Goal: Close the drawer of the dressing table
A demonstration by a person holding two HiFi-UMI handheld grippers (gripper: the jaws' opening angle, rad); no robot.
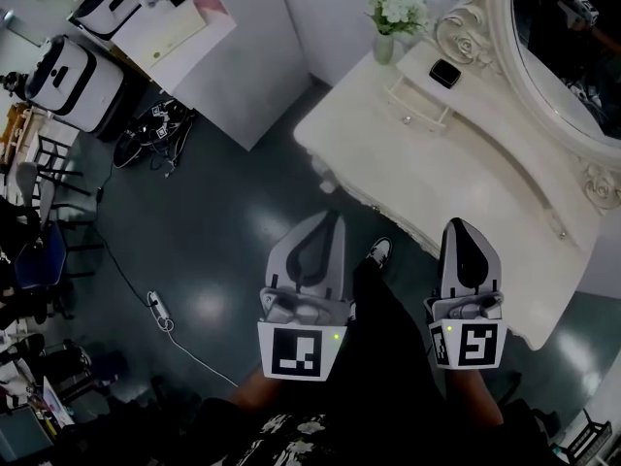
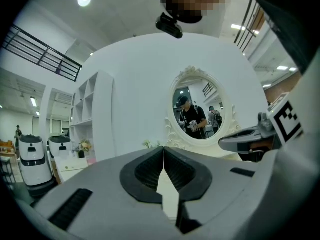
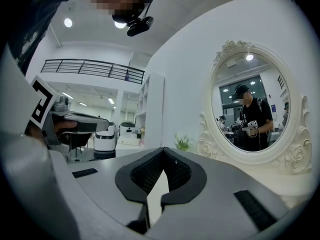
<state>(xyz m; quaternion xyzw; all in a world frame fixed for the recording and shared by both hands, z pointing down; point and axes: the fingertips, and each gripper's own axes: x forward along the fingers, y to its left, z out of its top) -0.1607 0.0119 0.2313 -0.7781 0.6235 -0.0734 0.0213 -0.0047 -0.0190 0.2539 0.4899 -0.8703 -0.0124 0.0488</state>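
Observation:
The cream dressing table [image 1: 466, 163] stands at the upper right of the head view, under an oval mirror [image 1: 572, 37]. I cannot make out its drawer front from above. My left gripper [image 1: 333, 218] is shut and empty over the dark floor, just short of the table's front edge. My right gripper [image 1: 456, 224] is also shut and empty, its tip over the table's front edge. In the left gripper view the jaws [image 2: 163, 150] meet in a closed line, facing the mirror [image 2: 197, 111]. In the right gripper view the jaws [image 3: 162, 150] are closed too, with the mirror [image 3: 255, 104] to the right.
A vase of pale flowers [image 1: 393, 13] and a small black box [image 1: 445, 72] sit on the table's raised back shelf. White wheeled machines [image 1: 73, 81] stand at the far left. A power strip [image 1: 158, 309] with its cable lies on the floor. My shoe [image 1: 378, 251] is near the table.

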